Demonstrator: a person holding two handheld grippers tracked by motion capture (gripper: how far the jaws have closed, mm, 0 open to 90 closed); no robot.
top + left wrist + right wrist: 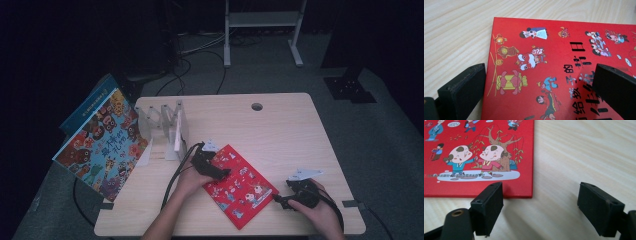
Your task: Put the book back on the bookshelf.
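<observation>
A red picture book (239,186) lies flat on the wooden table (280,130), turned at a slant, near the middle of the near edge. Its cover carries small cartoon figures and black Chinese characters (in the right gripper view, two laughing children under a willow).

The left tool (216,171) rests at the book's far-left corner. In the left gripper view its jaws stand apart, one over bare wood just beside the book's edge, the other over the red cover; whether that one touches the cover I cannot tell. The jaws clamp nothing. The person's left hand (189,181) holds it from the near side, a black cable trailing back toward the near edge.

The right tool (281,199) sits just off the book's near-right corner, toward the right end of the near edge, in the person's right hand (320,212). Its jaws are released and spread, with only bare table between them; one pad (489,207) stands close to the book's edge, the other well clear of it.

At the far-left corner of the table stands a clear rack of upright dividers (162,125), and a large colourful book (102,145) leans beside it, overhanging the left edge, with a blue book (87,102) behind.
</observation>
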